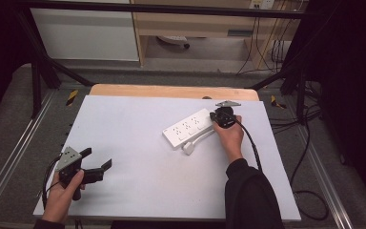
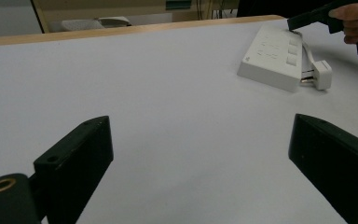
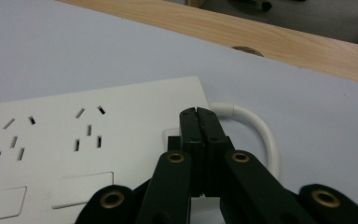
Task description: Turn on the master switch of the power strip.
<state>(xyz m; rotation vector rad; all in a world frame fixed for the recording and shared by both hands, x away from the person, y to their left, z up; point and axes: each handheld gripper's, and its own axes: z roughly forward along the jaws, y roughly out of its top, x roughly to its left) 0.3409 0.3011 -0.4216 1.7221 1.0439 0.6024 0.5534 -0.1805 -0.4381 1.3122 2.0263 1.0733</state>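
The strip [image 1: 189, 129], a white power strip, lies flat on the tabletop [image 1: 138, 157], toward the far right corner, set at a slant with its right end nearer the far edge. Its top face carries rows of sockets and flat rocker switches. A white cable [image 3: 261, 133] loops out of its right end, and a white plug [image 1: 189, 147] lies on the tabletop just beside the strip's near side.

The right gripper [image 1: 214, 117] is over the strip's right end, held by a hand [image 1: 229, 136] in a dark sleeve that comes in from the near edge. In the right gripper view its jaws are pressed flat together with nothing between them, their tips over the strip's top face near the switch at that end; whether the tips touch the strip I cannot tell.

The left gripper [image 1: 97, 161] is well apart from the strip, near the near left corner, held just above the tabletop by the other hand [image 1: 64, 193]. Its jaws stand wide apart and hold nothing, pointing across the tabletop toward the strip.

A strip of bare wood [image 1: 171, 90] shows along the tabletop's far edge.
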